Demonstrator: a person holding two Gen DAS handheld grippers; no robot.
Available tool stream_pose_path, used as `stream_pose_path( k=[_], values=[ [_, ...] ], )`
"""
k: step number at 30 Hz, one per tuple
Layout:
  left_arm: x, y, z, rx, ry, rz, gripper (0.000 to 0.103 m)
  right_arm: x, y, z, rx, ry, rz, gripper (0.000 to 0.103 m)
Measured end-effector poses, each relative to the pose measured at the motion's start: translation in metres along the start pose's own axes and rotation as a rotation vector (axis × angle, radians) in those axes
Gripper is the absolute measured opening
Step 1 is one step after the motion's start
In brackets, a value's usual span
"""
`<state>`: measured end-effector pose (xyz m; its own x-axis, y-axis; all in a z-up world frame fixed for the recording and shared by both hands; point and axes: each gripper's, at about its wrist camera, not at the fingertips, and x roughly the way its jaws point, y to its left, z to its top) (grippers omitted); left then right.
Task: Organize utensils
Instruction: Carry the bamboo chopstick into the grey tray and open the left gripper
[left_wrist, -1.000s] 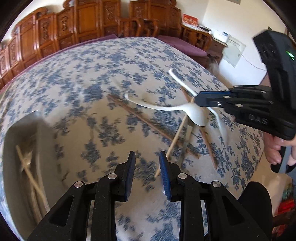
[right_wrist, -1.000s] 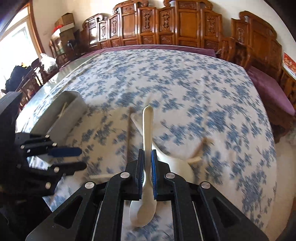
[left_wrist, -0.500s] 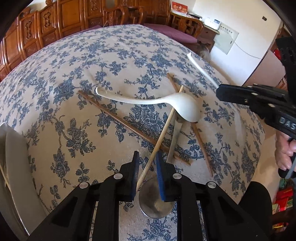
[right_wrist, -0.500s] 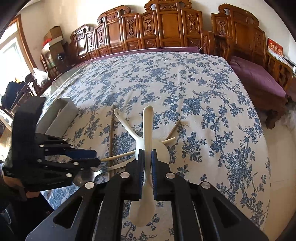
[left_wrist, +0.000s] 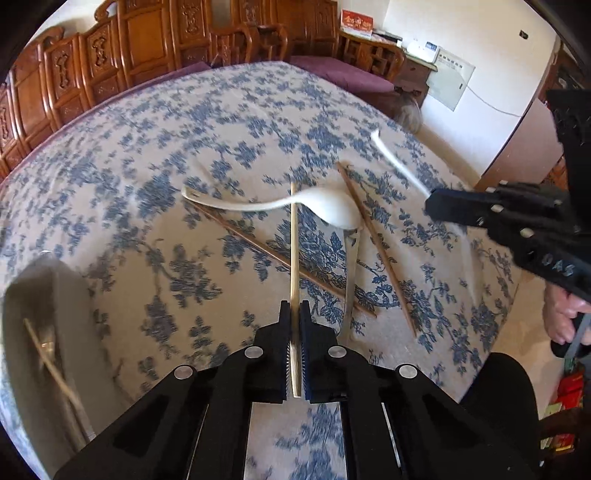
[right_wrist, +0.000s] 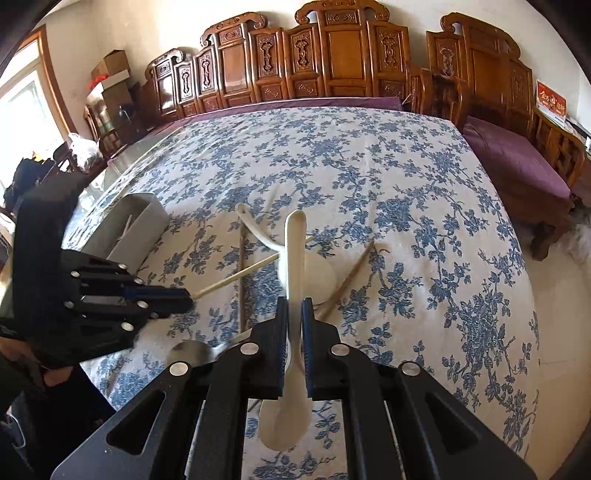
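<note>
1. Left gripper (left_wrist: 294, 314): I see its jaws just finished closing and now pinch a pale bamboo chopstick (left_wrist: 294, 251). In the left wrist view the stick runs straight up the middle of the frame from between the jaws, crossing over the white spoon on the table (left_wrist: 321, 206).
2. In the right wrist view the same gripper sits at the left edge, with the pale stick angling from its tip toward the upper right.
3. Right gripper (right_wrist: 294, 314): jaws pressed on the handle of a second white spoon (right_wrist: 293, 280). The bowl hangs below the jaws at lower centre; the handle tip points up toward the frame centre.
4. The table (right_wrist: 388, 158) carries a cloth with a blue flower print.
5. Lying on the cloth in the left wrist view: two dark brown chopsticks. One (left_wrist: 258, 243) runs diagonally from centre left to lower right, passing under the white spoon's handle. The other (left_wrist: 376, 247) lies right of the spoon's bowl, slanting down to the right.
6. A metal spoon (left_wrist: 351, 273) lies with its handle between the two dark sticks; its bowl shows in the right wrist view, lower left of the right gripper.
7. Grey holder box (left_wrist: 40, 317) at the lower left of the left wrist view, with thin pale sticks inside. It appears left of centre in the right wrist view.
8. Carved wooden furniture (right_wrist: 332, 55) lines the top of both views.
</note>
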<state>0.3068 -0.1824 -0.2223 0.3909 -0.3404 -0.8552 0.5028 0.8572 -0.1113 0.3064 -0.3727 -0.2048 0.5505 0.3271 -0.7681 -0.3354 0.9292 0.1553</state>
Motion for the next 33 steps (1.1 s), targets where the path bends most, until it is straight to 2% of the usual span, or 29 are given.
stream_pose_path(
  k=[5,17,25,33],
  values=[
    [-0.035,0.008,-0.004,-0.021,-0.033,-0.004,0.004,-0.007,0.019,0.003,-0.019,-0.012,0.007,0.009],
    [-0.100,0.026,-0.033,-0.053,-0.114,0.053,0.004,-0.013,0.066,0.011,-0.054,-0.034,0.048,0.009],
    [-0.122,0.057,-0.048,-0.106,-0.139,0.104,0.004,-0.010,0.094,0.013,-0.083,-0.040,0.070,0.009],
    [-0.130,0.088,-0.063,-0.163,-0.153,0.152,0.004,-0.009,0.103,0.013,-0.094,-0.046,0.068,0.009]
  ],
)
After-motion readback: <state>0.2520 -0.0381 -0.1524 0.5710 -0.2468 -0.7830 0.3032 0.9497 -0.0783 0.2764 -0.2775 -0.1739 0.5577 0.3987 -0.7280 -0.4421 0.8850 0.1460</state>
